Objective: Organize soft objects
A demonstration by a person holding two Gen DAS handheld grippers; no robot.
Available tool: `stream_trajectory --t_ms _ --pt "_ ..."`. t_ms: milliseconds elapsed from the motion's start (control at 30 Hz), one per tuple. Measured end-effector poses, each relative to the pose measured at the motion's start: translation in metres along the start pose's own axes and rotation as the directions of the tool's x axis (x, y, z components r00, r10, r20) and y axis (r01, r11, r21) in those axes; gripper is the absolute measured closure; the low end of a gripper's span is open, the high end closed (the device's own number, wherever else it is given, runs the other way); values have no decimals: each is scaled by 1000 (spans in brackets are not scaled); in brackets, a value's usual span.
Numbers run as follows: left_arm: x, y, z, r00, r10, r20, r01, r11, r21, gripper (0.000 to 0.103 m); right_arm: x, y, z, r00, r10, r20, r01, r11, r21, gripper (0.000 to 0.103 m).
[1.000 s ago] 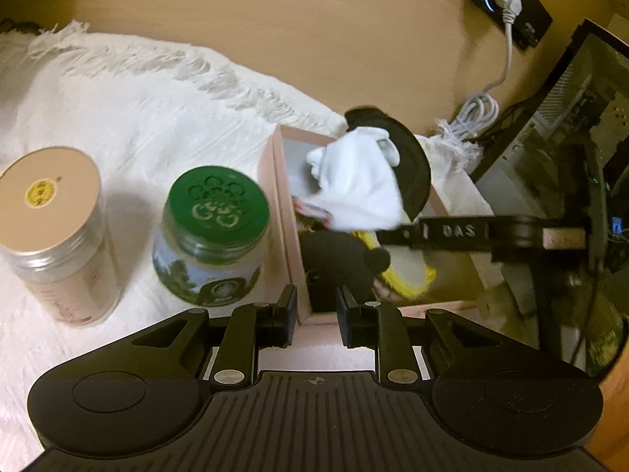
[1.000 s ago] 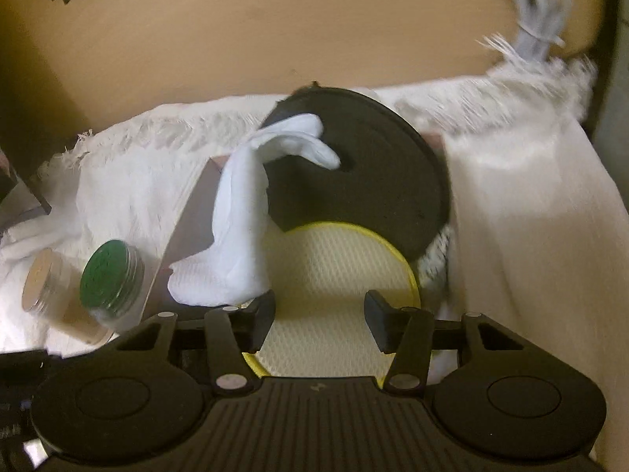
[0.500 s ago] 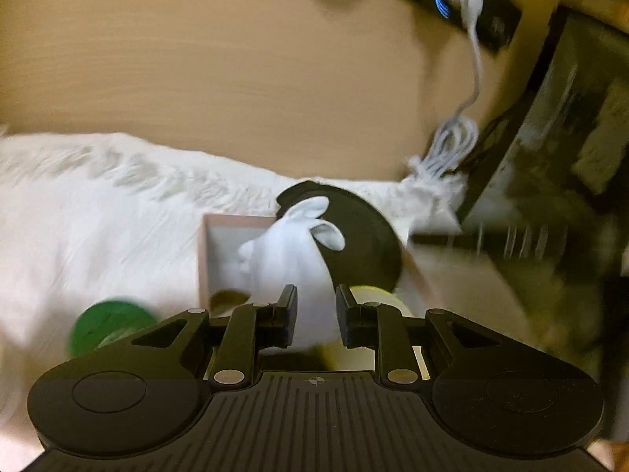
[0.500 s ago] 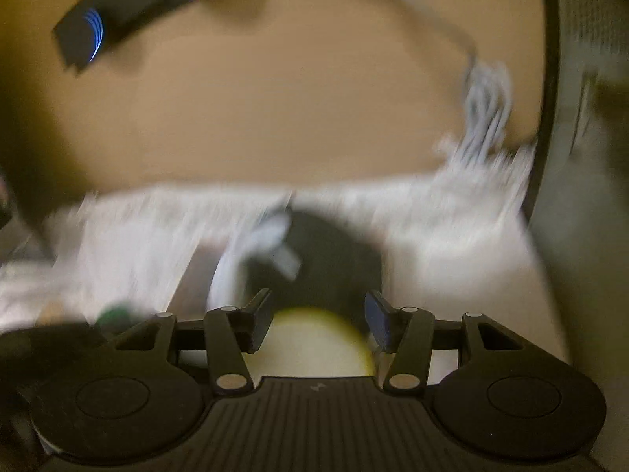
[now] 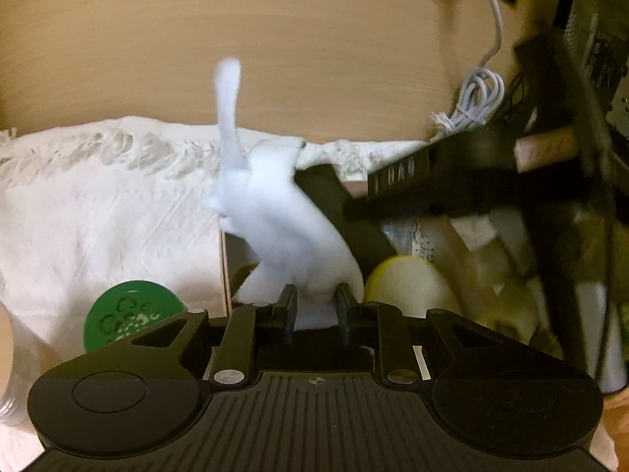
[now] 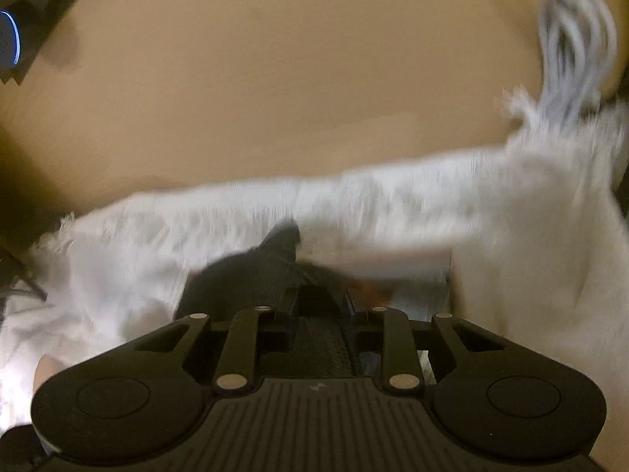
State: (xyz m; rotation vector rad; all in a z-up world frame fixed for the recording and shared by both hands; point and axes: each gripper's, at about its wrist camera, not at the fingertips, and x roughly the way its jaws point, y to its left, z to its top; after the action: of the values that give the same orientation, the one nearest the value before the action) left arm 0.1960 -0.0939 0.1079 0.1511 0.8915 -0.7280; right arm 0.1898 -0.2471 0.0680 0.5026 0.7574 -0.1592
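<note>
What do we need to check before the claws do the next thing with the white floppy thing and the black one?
1. Right claw grip: its jaws have just been closing, with the black soft thing between them: ok.
2. Left claw pinching the white soft thing: cannot tell; white shows between its fingers.
3. Right wrist view sharp: not ok, blurred.
4. Green-lidded jar apart from the white soft thing: ok.
</note>
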Motion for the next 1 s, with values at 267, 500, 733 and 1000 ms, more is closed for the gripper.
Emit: stream_trajectory --t_ms 267,500,733,1000 --pt "18 -2 -2 998 40 -45 -41 999 -13 75 -33 10 -11 995 -54 81 62 994 -94 75" --pt "-20 -2 -11 995 69 68 -62 994 -91 76 -108 15 -52 971 -29 236 78 977 -199 40" --pt "-82 -13 -91 977 194 85 -182 974 -133 76 -135 7 -128 976 40 215 46 923 -383 23" --pt "-81 -31 -177 939 339 -59 -343 915 -213 75 -88 -7 -205 999 -21 48 43 855 -516 20"
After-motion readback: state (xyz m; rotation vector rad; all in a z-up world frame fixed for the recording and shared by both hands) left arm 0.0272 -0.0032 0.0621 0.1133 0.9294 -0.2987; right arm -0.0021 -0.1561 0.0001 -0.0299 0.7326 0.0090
